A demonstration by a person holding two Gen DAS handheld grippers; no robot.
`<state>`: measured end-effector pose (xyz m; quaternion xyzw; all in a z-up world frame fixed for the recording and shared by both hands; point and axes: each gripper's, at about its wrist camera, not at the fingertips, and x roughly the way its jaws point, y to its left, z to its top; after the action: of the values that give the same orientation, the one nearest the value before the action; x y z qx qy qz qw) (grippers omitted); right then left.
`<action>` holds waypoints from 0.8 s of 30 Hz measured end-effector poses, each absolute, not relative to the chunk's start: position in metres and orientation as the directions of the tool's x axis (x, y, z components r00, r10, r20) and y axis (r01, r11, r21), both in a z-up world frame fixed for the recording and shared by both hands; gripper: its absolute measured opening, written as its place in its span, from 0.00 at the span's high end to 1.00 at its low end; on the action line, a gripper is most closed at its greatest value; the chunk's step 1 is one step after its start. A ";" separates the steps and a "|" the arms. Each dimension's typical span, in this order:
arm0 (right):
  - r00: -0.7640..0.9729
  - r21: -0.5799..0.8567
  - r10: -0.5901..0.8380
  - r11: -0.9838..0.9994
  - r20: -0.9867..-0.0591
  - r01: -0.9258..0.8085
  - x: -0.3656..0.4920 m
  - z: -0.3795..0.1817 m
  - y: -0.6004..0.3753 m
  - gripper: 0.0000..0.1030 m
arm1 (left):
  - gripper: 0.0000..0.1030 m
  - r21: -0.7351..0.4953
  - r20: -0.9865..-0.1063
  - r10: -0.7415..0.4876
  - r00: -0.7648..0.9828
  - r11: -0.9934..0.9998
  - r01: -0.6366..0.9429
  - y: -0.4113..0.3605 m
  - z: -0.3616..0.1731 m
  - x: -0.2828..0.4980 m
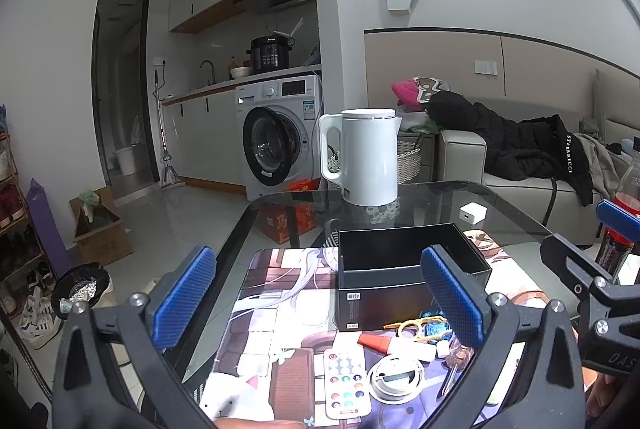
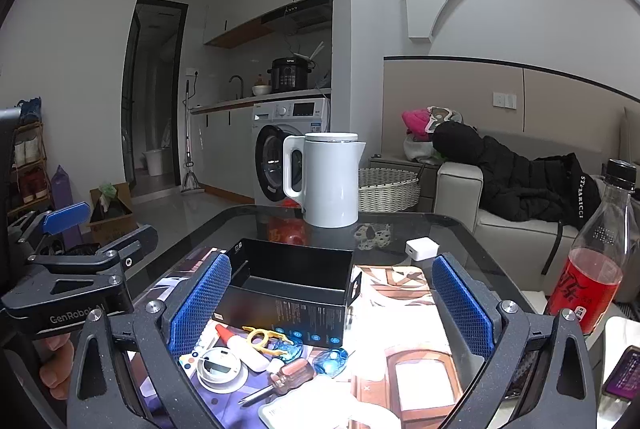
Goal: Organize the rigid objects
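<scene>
Both grippers hang above the near edge of the glass table (image 1: pixel 440 197), each spread as wide as it goes with nothing between the blue pads. Left gripper (image 1: pixel 320 293) sits over the near left part of the printed mat (image 1: pixel 280 309); right gripper (image 2: pixel 332 305) sits just beside it, over the mat's near middle.

From left to right along the near edge of the mat: a white remote (image 1: pixel 346 383) with coloured buttons lies flat, then a round white disc (image 2: pixel 219 369) just beside it. Next comes a white tube with a red cap (image 2: pixel 240 343), and touching it a yellow plastic tool (image 2: pixel 264 339). Close to these lie a screwdriver with a clear brown handle (image 2: pixel 286 375) and two blue translucent pieces (image 2: pixel 330 361).

Behind this cluster, toward the middle of the mat, stands an open black box (image 2: pixel 292 285), its inside bare as far as can be seen. Farther back, near the far edge of the table, a white kettle (image 2: pixel 326 181) stands upright. A small white charger cube (image 2: pixel 420 249) rests right of the box. At the right edge a bottle of red drink (image 2: pixel 592 269) stands upright, and a phone (image 2: pixel 622 377) lies near the right corner.
</scene>
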<state>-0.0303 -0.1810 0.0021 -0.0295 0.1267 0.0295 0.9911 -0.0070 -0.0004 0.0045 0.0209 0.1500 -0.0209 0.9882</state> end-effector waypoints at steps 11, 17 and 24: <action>0.966 -0.062 0.052 0.996 -0.252 -0.069 -0.032 0.002 -0.180 0.01 | 0.00 0.030 -0.299 -0.043 0.953 0.998 0.055 -0.002 0.005 -0.007; 0.966 -0.063 0.052 0.996 -0.252 -0.070 -0.033 0.002 -0.180 0.01 | 0.00 0.029 -0.298 -0.049 0.953 0.998 0.060 -0.002 0.005 -0.007; 0.968 -0.068 0.055 0.995 -0.244 -0.073 -0.033 0.004 -0.178 0.01 | 0.00 0.024 -0.295 -0.058 0.954 0.997 0.068 -0.003 0.004 -0.009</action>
<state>-0.0328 -0.1778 0.0036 -0.0385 0.1219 0.0322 0.9913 -0.0087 -0.0027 0.0044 0.0169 0.1488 -0.0318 0.9882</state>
